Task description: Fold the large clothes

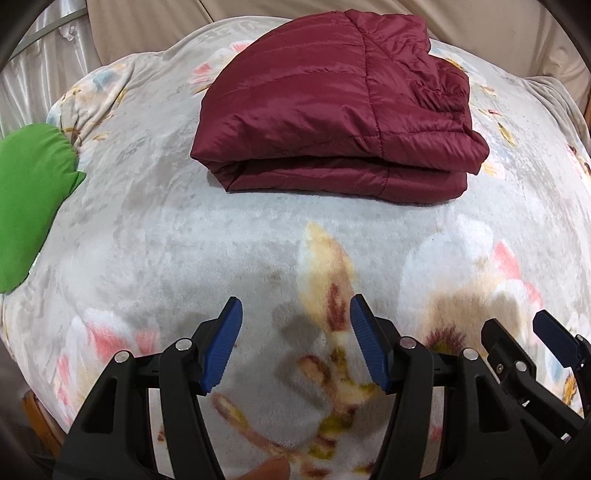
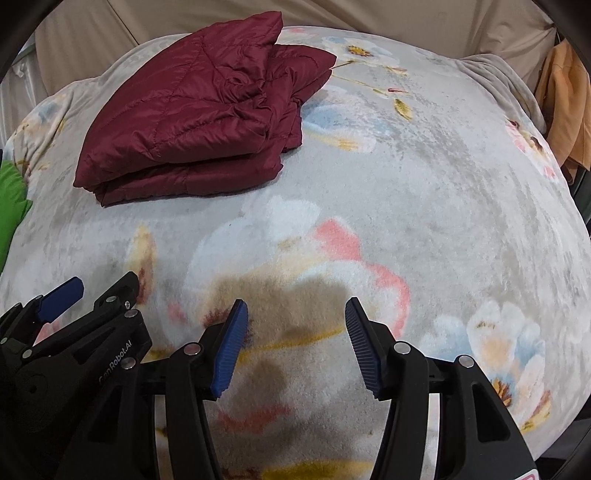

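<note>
A dark red quilted jacket point(image 1: 332, 110) lies folded in a thick stack on the floral blanket point(image 1: 184, 229), far from both grippers; it also shows in the right wrist view point(image 2: 199, 114) at the upper left. My left gripper point(image 1: 295, 314) is open and empty, low over the blanket near its front. My right gripper point(image 2: 295, 314) is open and empty, just to the right of the left one. Each gripper shows in the other's view: the right at the lower right edge point(image 1: 517, 332), the left at the lower left edge point(image 2: 103, 295).
A green garment point(image 1: 29, 199) lies at the blanket's left edge, also in the right wrist view point(image 2: 11, 206). Beige fabric point(image 1: 498, 29) runs behind the bed. An orange cloth point(image 2: 565, 107) hangs at the right. White curtain point(image 1: 33, 74) at the far left.
</note>
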Demonstrator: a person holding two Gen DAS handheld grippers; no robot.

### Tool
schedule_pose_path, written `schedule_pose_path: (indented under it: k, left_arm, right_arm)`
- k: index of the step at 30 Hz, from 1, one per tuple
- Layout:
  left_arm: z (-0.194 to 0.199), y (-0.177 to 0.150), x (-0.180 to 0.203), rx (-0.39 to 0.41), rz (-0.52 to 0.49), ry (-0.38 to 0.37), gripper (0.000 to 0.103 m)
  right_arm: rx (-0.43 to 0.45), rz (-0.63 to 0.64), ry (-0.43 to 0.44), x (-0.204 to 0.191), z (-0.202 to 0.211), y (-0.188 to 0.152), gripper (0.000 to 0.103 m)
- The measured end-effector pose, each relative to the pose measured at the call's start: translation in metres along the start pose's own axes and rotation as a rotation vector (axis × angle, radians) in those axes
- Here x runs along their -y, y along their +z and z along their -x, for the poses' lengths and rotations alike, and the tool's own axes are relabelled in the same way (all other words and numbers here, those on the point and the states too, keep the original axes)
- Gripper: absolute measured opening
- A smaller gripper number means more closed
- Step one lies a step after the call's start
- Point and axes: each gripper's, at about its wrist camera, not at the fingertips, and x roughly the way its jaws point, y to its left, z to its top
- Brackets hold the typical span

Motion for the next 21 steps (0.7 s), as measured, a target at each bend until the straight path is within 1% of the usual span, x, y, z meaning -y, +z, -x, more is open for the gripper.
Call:
schedule_pose_path:
  k: [12,21]
  left_arm:
    - [-0.0081,0.002,0.0012,-0.017,0.009,0.007,0.058]
    - [-0.0082,0.0034,-0.0011,-0.017,0.02,0.008,0.058]
  right_arm:
    - [-0.019,-0.005,-0.012,0.0006,-0.0081,0.0016,0.054]
    - [-0.012,-0.001,-0.012,-0.0006,-0.0084,0.0046,0.054]
